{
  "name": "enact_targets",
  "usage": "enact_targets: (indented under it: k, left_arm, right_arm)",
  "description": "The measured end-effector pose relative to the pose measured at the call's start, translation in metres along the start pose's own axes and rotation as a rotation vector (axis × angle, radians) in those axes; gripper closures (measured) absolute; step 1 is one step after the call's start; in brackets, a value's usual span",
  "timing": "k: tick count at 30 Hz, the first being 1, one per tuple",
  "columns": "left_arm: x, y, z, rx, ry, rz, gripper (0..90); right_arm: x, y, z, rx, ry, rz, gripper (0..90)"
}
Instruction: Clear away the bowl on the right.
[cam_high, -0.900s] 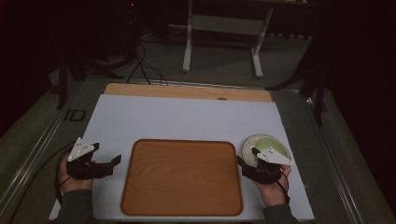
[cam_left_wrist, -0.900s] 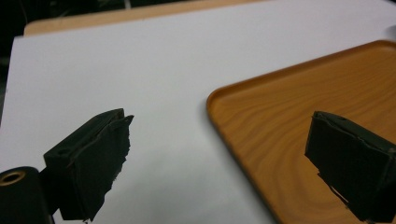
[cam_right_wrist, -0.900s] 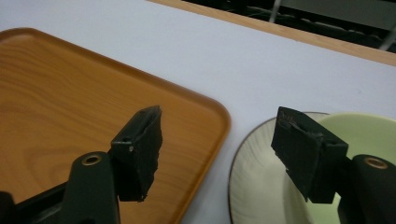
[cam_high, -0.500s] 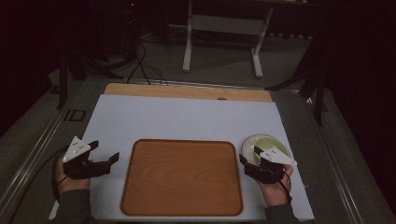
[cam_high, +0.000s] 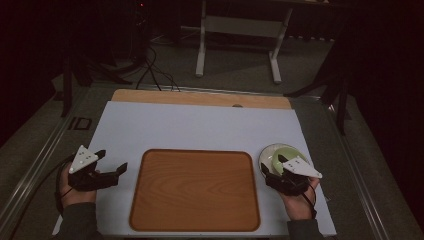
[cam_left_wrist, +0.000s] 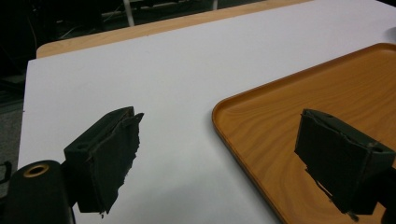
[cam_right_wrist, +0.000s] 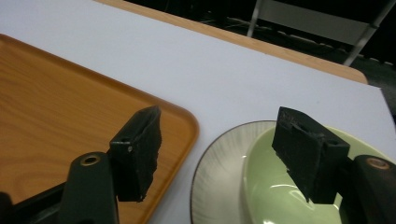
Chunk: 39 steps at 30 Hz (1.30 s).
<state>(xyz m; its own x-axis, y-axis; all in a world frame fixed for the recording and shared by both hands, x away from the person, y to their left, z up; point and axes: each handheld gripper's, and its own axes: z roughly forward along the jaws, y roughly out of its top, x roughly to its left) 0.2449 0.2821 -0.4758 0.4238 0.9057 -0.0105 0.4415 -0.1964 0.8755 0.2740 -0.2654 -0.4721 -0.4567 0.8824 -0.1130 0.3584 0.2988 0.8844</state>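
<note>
Dark floor and a metal stand lie behind the white table (cam_high: 200, 130), and in the high view a wooden tray (cam_high: 195, 190) sits in the near middle, with the left gripper (cam_high: 112, 165) resting to its left and the right gripper (cam_high: 272, 167) at the near rim of a green bowl (cam_high: 280, 156) stacked on a white plate (cam_high: 265, 156) on its right. From the left gripper view, the jaws are spread wide over bare table and the tray's corner, holding nothing. From the right gripper view, the jaws are also spread, one over the gap between tray and plate and one over the bowl's inside, not yet pinching, so I judge the step is reaching for the bowl; next the gripper should lower and close on the rim.
</note>
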Motion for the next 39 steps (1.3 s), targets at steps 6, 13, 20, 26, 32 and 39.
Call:
enact_targets:
  k: [6,13,20,26,32,39]
  left_arm:
    - [0.000,0.000,0.002,0.016,-0.023,0.003,2.9]
    - [0.000,0.000,0.003,0.017,-0.015,0.006,1.7]
    - [0.000,0.000,0.002,0.010,-0.009,0.006,1.7]
    - [0.000,0.000,0.001,0.008,-0.003,0.006,1.6]
    - [0.000,0.000,0.001,0.002,0.003,0.006,1.7]
    - [0.000,0.001,0.000,-0.005,0.006,0.006,1.7]
  right_arm:
    - [-0.009,0.001,-0.003,-0.004,-0.010,0.023,30.6]
    - [-0.016,0.001,-0.005,0.005,-0.011,0.041,29.6]
    - [-0.024,0.002,-0.007,0.003,-0.038,0.055,29.4]
    - [-0.031,0.001,-0.010,0.000,-0.058,0.077,29.4]
    - [-0.037,-0.001,-0.012,0.007,-0.077,0.096,29.5]
    - [-0.042,-0.003,-0.013,0.017,-0.104,0.106,28.5]
